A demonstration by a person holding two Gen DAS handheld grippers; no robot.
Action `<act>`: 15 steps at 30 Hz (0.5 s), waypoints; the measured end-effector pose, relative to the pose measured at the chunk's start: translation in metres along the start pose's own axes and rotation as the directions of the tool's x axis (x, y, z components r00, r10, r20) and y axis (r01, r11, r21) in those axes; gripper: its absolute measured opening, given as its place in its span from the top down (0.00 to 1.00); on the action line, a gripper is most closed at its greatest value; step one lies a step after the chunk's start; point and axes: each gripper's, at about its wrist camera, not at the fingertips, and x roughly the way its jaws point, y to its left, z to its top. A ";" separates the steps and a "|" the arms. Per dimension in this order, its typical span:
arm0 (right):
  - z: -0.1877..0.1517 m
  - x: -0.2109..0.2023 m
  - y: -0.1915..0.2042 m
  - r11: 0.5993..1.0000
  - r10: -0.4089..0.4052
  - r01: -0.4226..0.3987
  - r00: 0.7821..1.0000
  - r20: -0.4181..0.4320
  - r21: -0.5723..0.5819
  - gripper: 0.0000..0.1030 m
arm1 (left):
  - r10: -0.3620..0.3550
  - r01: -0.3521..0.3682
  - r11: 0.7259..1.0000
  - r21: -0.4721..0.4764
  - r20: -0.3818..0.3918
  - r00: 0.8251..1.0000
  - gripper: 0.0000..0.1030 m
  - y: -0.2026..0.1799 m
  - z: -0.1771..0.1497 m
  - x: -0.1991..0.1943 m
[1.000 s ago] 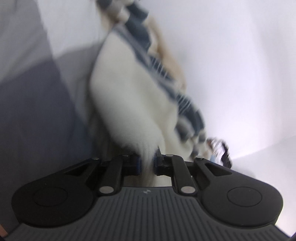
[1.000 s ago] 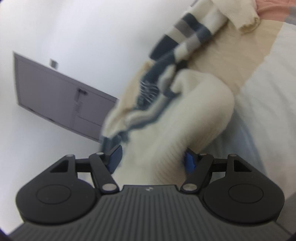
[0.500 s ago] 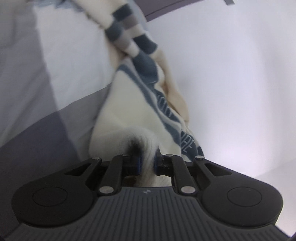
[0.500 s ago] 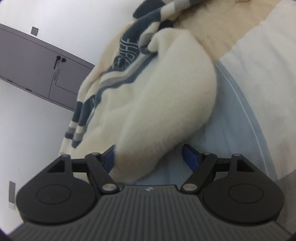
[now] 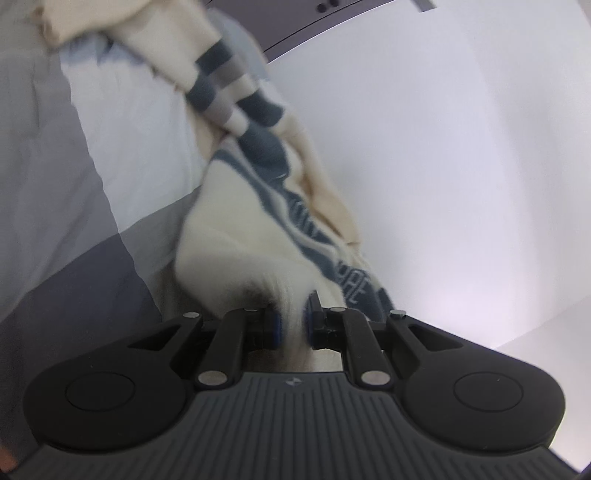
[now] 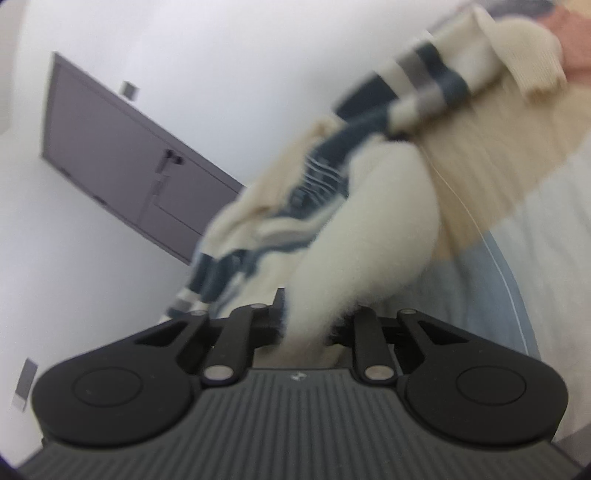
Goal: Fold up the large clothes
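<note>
A fluffy cream sweater [image 5: 240, 236] with navy and grey stripes hangs bunched in the air above the bed. In the left wrist view my left gripper [image 5: 293, 325] is shut on a fold of its cream fabric. In the right wrist view the same sweater [image 6: 369, 229] runs from the top right down into my right gripper [image 6: 314, 325]. Its jaws are closing, and they press on a thick cream fold. A striped sleeve [image 6: 417, 92] trails away at the upper right. The pads are mostly hidden by the fuzzy cloth.
A bed cover [image 5: 55, 166] in grey, white and pale blue panels lies under the sweater. A beige knitted garment [image 6: 517, 140] and a pink one [image 6: 572, 29] lie on the bed at the right. A grey door [image 6: 122, 158] stands in the white wall.
My right gripper has closed from wide open onto the cream fold. The left gripper has stayed shut on the sweater and risen, so more of the striped part shows.
</note>
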 end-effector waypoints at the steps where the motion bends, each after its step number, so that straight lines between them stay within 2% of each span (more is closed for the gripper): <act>1: 0.001 -0.008 0.006 1.000 0.012 -0.012 1.000 -0.001 -0.020 0.83 | -0.006 0.005 1.000 0.017 0.010 1.000 0.86 -0.006 -0.002 -0.012; 4: 0.003 -0.033 0.026 0.996 0.045 -0.046 0.999 -0.018 -0.081 0.84 | -0.029 0.026 0.998 0.052 0.053 0.998 0.86 -0.021 -0.004 -0.043; 10: 0.007 -0.081 0.072 0.972 0.075 -0.082 0.996 -0.040 -0.220 0.84 | -0.044 0.035 0.992 0.124 0.076 0.996 0.86 -0.050 -0.010 -0.098; 12: 0.008 -0.093 0.087 0.963 0.061 -0.074 0.997 -0.056 -0.259 0.84 | -0.017 0.006 0.987 0.163 0.070 0.997 0.86 -0.055 -0.019 -0.116; 15: -0.004 -0.106 0.099 0.943 -0.011 -0.027 0.994 -0.110 -0.331 0.84 | 0.081 -0.087 0.971 0.221 0.035 0.996 0.86 -0.056 -0.036 -0.131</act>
